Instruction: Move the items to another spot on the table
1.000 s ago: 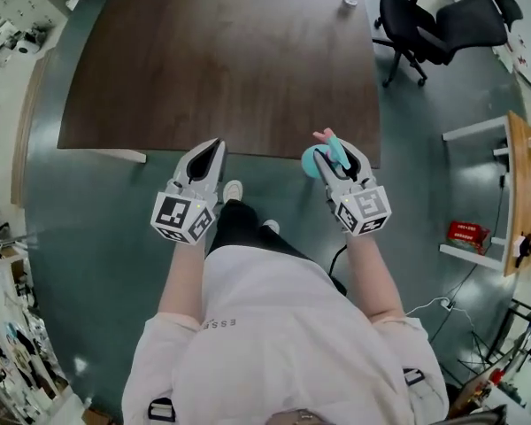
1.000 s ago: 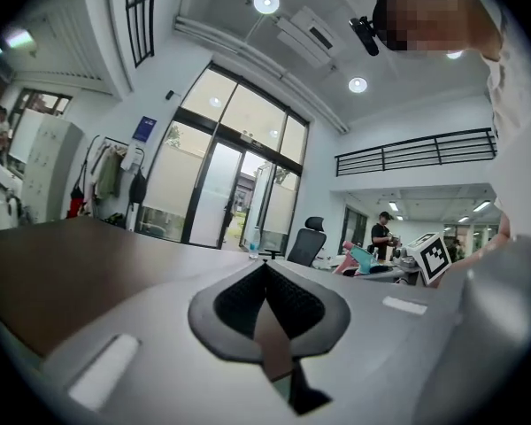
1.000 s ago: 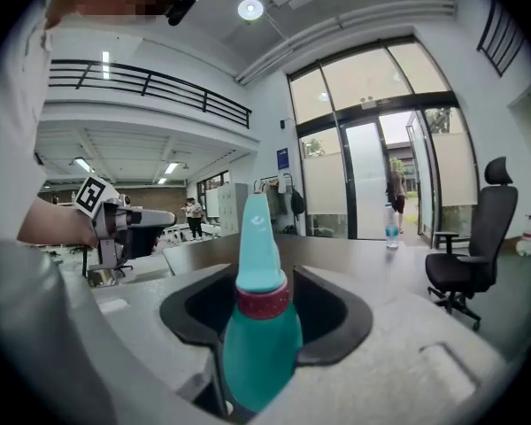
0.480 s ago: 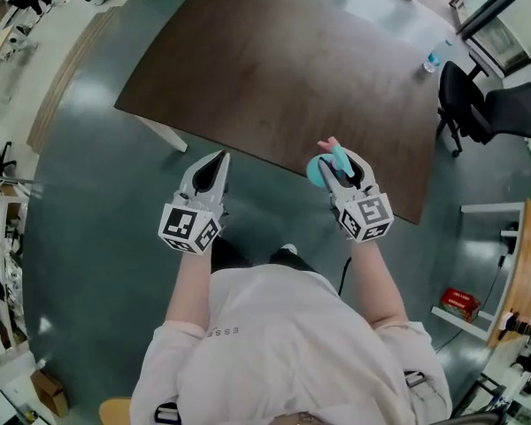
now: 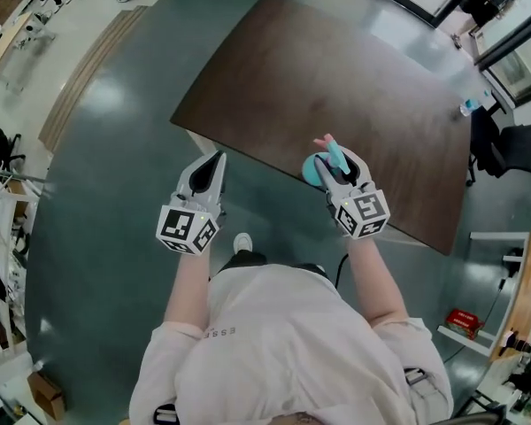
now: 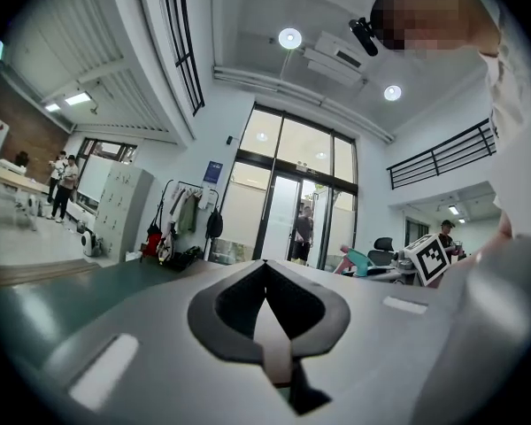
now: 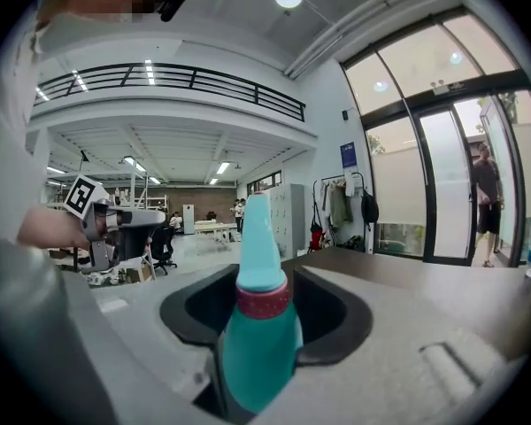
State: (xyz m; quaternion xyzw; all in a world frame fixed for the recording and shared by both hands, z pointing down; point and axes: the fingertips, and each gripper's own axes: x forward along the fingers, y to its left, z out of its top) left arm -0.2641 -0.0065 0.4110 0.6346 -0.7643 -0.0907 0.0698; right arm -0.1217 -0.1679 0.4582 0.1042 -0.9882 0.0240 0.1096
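We stand at the near edge of the dark brown wooden counter (image 5: pixel 336 78), which stretches ahead and to our right. Our right tongs (image 5: pixel 334 160) sit over that near edge, closed around the teal plastic squeeze bottle with a red collar (image 5: pixel 311 168), whose nozzle points forward past the tips. Our left tongs (image 5: pixel 214 162), pressed together with nothing between them, hang left of the right tongs, just short of the counter's near edge, above the floor (image 5: pixel 115 193). A clear plastic water bottle (image 5: pixel 467 107) stands at the counter's far right edge. Just beyond it, on the floor, is a black office chair (image 5: pixel 522 140).
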